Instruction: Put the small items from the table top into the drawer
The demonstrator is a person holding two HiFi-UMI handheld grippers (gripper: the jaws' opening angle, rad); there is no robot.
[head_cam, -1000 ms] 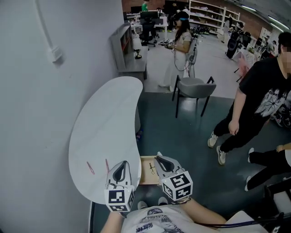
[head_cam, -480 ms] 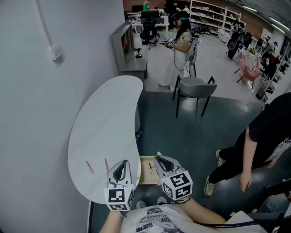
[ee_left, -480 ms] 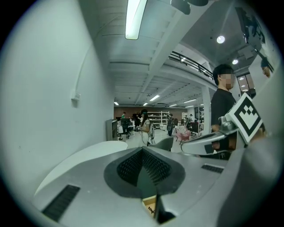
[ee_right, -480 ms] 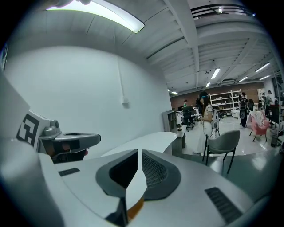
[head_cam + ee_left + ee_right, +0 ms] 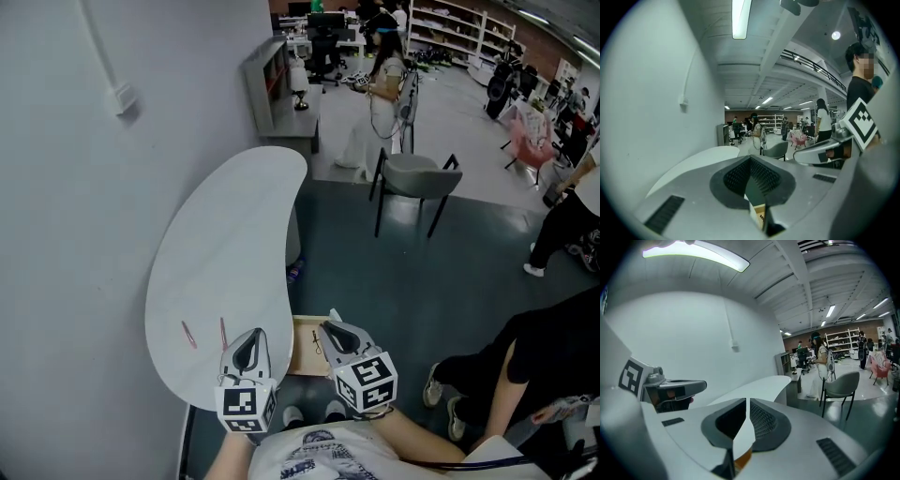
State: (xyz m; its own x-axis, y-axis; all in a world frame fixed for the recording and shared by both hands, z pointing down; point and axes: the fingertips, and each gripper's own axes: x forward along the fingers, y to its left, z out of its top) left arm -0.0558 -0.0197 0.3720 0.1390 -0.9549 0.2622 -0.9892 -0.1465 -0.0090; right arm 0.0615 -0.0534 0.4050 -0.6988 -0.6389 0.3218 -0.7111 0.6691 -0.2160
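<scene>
Two thin reddish items [image 5: 187,334] [image 5: 222,332] lie near the close end of the white curved table [image 5: 225,234]. Just right of the table's edge an open wooden drawer [image 5: 300,352] shows, with a small dark item [image 5: 316,345] lying in it. My left gripper [image 5: 257,332] hovers over the table's near end, right of the reddish items, its jaws together and empty; in its own view the tips [image 5: 750,158] meet. My right gripper [image 5: 329,322] hangs above the drawer, jaws [image 5: 746,400] together with nothing between them. Each gripper shows in the other's view.
A grey wall [image 5: 66,234] runs along the table's left side. A grey chair [image 5: 417,176] stands on the dark floor beyond the drawer. A person in black [image 5: 544,352] is at the lower right. A shelf unit [image 5: 277,89] stands past the table's far end.
Both grippers keep their places. The person in black has walked from the right side toward the lower right, and the head view has tilted slightly.
</scene>
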